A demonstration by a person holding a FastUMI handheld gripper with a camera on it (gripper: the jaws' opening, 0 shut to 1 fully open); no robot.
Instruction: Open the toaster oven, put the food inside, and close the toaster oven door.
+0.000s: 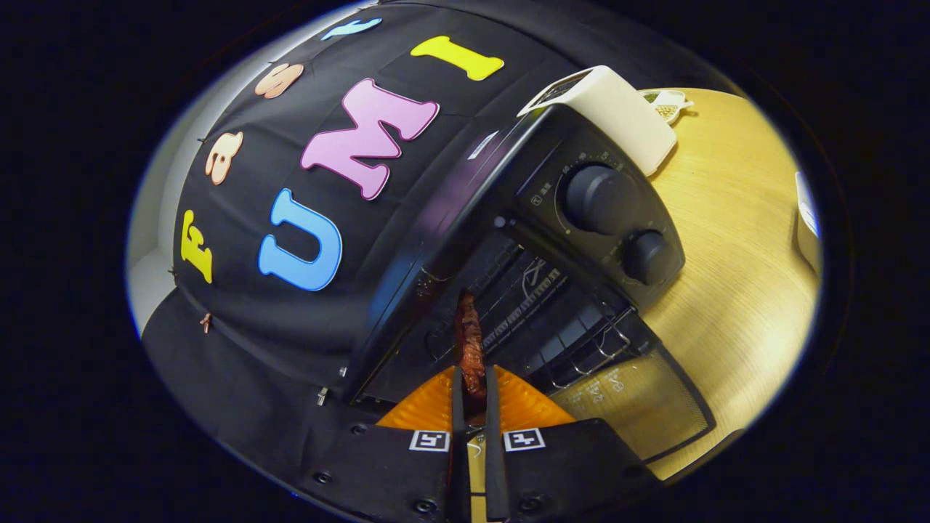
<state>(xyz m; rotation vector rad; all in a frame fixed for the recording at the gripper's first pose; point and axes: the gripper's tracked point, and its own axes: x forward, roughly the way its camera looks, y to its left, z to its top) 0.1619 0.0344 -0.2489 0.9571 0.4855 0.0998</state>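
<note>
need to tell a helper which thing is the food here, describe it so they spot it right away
Start at the black toaster oven on the wooden table, its glass door dropped open. At its mouth, ahead of the wire rack, the tongs are shut on a narrow strip of food. It is the one reddish-brown, glossy, lumpy thing among black metal.

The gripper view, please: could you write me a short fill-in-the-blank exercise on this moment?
1. The toaster oven door is ____.
2. The gripper fingers are shut on a strip of ____, reaching into the oven over its wire rack.
3. The oven's front panel carries ____ round knobs.
4. The oven stands on a ____ table.

Missing words: open; food; two; wooden
</note>
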